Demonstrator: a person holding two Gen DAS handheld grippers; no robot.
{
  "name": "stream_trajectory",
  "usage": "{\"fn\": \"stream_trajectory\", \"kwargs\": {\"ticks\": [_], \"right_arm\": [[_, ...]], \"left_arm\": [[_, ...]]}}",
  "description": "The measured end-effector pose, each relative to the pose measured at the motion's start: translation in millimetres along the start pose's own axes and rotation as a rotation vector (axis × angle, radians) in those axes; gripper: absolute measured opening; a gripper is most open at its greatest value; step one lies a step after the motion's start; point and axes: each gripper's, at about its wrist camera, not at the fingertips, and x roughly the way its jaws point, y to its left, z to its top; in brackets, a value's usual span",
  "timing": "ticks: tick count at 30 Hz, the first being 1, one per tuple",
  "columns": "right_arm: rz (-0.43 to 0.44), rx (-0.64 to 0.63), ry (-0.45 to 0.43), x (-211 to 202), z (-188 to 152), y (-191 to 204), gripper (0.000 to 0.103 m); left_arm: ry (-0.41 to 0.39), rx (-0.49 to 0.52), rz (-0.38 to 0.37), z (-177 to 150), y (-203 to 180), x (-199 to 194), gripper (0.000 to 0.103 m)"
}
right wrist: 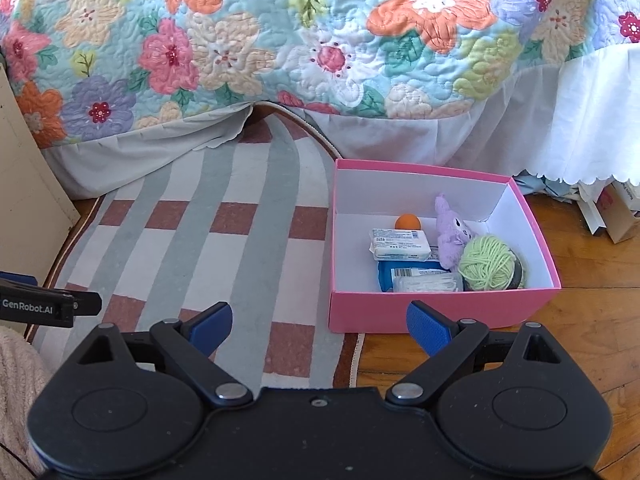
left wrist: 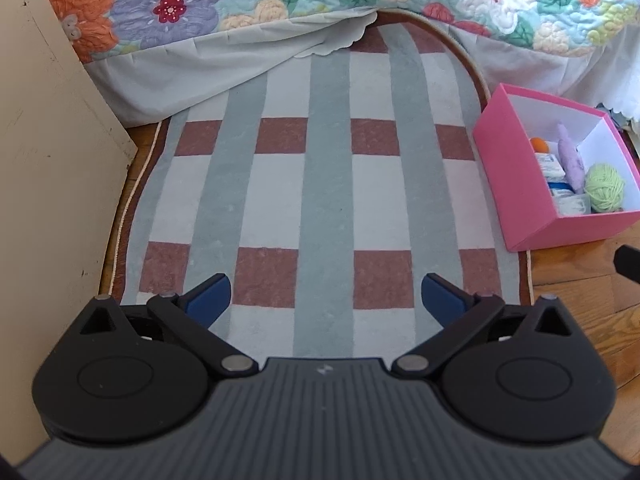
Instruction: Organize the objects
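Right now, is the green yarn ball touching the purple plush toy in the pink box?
Touching. In the right wrist view the green yarn ball presses against the purple plush toy with no gap between them inside the pink box.

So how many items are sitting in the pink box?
6 visible in the pink box: orange ball, white packet, purple plush, green yarn ball, blue pack, clear packet. More may be hidden.

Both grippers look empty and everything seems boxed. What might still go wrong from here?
The pink box sits half on the rug edge, so a nudge from the open right gripper might tip it. The yarn ball rides high on the pile and could roll out.
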Motion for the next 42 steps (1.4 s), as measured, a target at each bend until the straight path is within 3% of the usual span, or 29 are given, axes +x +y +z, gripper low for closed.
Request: {"fn": "stream_trajectory", "kwargs": {"ticks": [42], "right_arm": [[0.012, -0.018, 0.048, -1, -5, 11, 0.096]], "left_arm": [[0.034, -0.014, 0.010, 1, 5, 9, 0.103]]}}
